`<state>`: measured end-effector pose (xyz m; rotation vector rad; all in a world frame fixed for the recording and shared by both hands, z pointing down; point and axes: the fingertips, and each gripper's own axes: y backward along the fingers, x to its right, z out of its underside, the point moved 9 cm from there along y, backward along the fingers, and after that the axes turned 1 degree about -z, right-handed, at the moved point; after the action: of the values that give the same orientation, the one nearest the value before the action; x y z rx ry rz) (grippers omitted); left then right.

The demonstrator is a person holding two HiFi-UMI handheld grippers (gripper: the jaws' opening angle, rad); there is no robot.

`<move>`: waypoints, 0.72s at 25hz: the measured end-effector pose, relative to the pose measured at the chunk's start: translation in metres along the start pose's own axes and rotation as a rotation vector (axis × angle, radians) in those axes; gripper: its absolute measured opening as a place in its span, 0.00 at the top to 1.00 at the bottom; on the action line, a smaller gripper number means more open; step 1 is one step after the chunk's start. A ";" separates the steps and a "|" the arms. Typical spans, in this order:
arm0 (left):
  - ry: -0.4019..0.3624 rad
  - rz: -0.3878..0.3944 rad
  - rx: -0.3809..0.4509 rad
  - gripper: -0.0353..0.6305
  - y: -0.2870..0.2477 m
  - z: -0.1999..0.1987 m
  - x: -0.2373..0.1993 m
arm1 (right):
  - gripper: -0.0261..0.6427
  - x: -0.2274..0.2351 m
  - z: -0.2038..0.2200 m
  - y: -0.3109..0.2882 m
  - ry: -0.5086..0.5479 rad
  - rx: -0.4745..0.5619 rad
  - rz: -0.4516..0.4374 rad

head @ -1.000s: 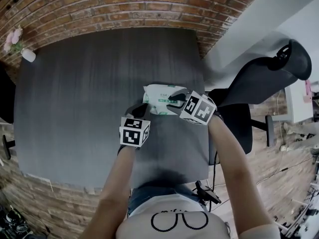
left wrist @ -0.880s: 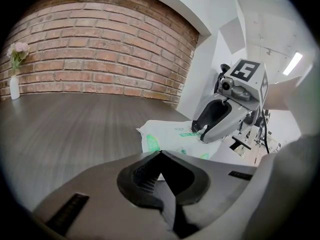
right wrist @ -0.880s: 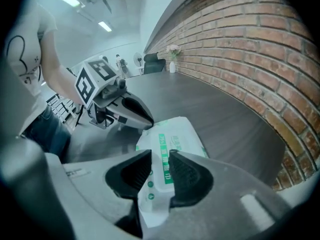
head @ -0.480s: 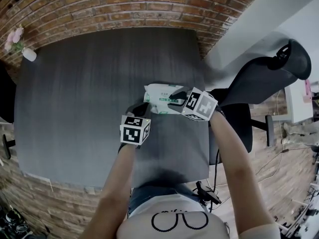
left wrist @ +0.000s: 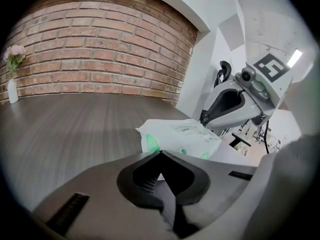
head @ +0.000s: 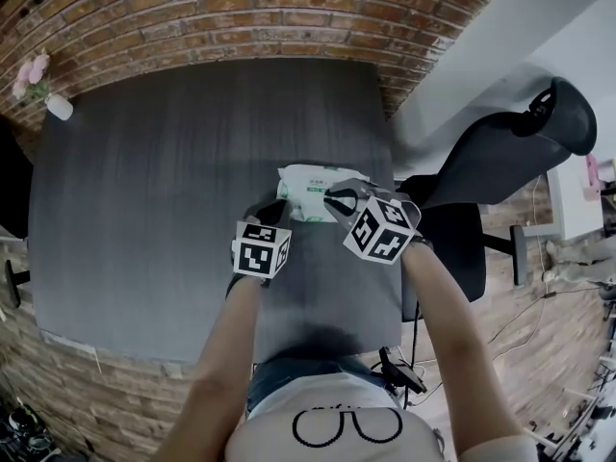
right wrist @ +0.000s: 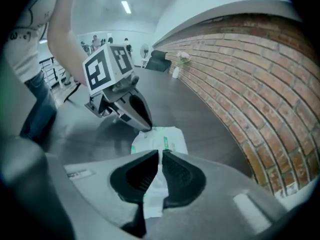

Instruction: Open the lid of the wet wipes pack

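While its jaws have just been closing, the right gripper [right wrist: 160,153] now pinches a thin white strip of the wet wipes pack [right wrist: 161,138] between its pads; whether that strip is the lid's tab or the wrapper's end seam cannot be told. The left gripper [left wrist: 160,152] has its jaws drawn together with nothing between them, and its tips rest against the opposite end of the pack, so the pack lies flat between the two grippers. From the left gripper view, the oval lid label [left wrist: 185,129] faces up on top of the pack. In the head view the pack [head: 310,183] lies on the dark wood-grain table [head: 173,181], close to the table's right edge and well in from the near edge. A black office chair [head: 510,162] stands just off that right edge. The tabletop stretches bare to the left and toward the brick wall [head: 241,12], where a small vase of flowers [head: 56,104] stands at the far left corner.
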<state>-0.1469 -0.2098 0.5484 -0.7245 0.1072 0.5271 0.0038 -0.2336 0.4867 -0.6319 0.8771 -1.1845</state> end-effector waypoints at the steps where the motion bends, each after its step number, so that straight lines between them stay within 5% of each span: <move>1: 0.000 0.000 -0.001 0.95 0.000 0.000 0.000 | 0.93 0.000 -0.001 0.001 0.017 -0.001 0.022; 18: -0.022 0.024 -0.017 0.95 -0.001 -0.002 -0.001 | 0.93 0.053 -0.007 0.001 -0.009 -0.006 0.217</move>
<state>-0.1470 -0.2118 0.5473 -0.7343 0.0911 0.5598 0.0046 -0.2839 0.4691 -0.5319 0.9183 -0.9832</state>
